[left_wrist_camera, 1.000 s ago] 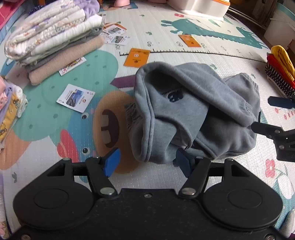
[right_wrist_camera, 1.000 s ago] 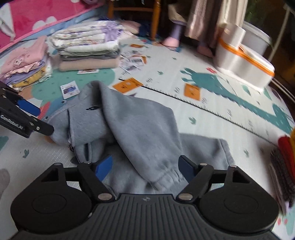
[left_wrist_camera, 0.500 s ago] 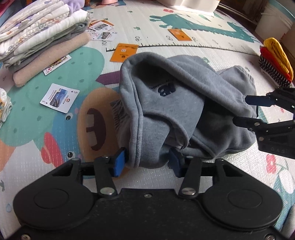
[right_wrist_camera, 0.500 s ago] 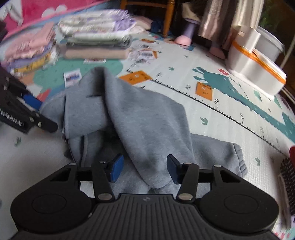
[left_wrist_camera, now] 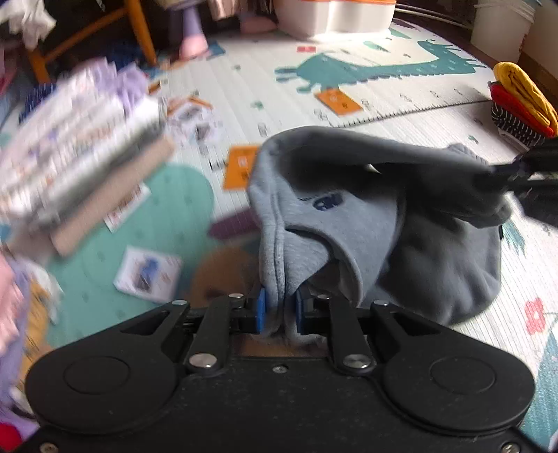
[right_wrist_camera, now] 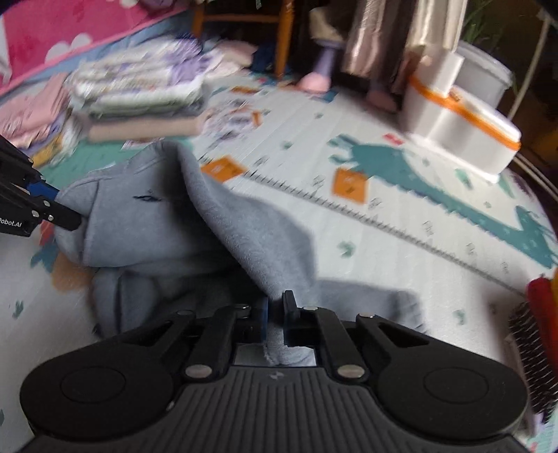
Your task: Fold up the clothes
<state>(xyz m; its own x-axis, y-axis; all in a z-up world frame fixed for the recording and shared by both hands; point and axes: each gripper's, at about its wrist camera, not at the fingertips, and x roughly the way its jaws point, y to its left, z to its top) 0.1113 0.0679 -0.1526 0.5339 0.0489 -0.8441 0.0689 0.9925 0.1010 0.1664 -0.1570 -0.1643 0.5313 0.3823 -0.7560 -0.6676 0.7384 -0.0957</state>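
Since a moment ago both grippers have closed and the grey sweatpants (left_wrist_camera: 352, 223) are lifted off the play mat (left_wrist_camera: 401, 90). The left gripper (left_wrist_camera: 280, 306) pinches a seamed edge at the near left; the right gripper (right_wrist_camera: 275, 313) pinches a fold at the near right. Far left sits a blurred stack of folded clothes (left_wrist_camera: 80, 146), with cards (left_wrist_camera: 148, 273) scattered near it.

A home, likely a child's play area: a padded play mat (right_wrist_camera: 366, 223) printed with dinosaurs and a ruler covers the floor, stacked folded laundry (right_wrist_camera: 139, 94) lies at ten o'clock, a wooden chair (right_wrist_camera: 240, 31) at twelve, a white lidded bin (right_wrist_camera: 464, 136) at two.
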